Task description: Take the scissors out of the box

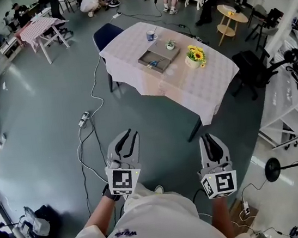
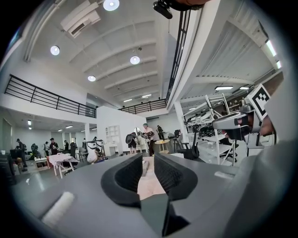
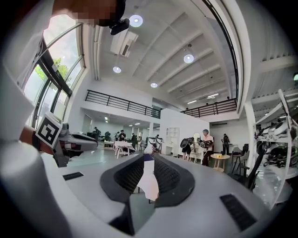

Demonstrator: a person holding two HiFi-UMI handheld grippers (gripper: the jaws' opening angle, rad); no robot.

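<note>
**Far to go, jaws barely parted**

The left gripper (image 1: 128,135) and the right gripper (image 1: 211,137) are each slightly spread and empty, near the person. The scissors (image 1: 155,63) lie flat in the box (image 1: 164,52) on the far table (image 1: 209,79). Likely risks are snagging the floor cable (image 1: 92,101), bumping the cup (image 1: 151,35), or the jaws skidding off the flat blades.

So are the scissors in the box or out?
In. The head view shows the scissors lying inside the open box on the table.
</note>
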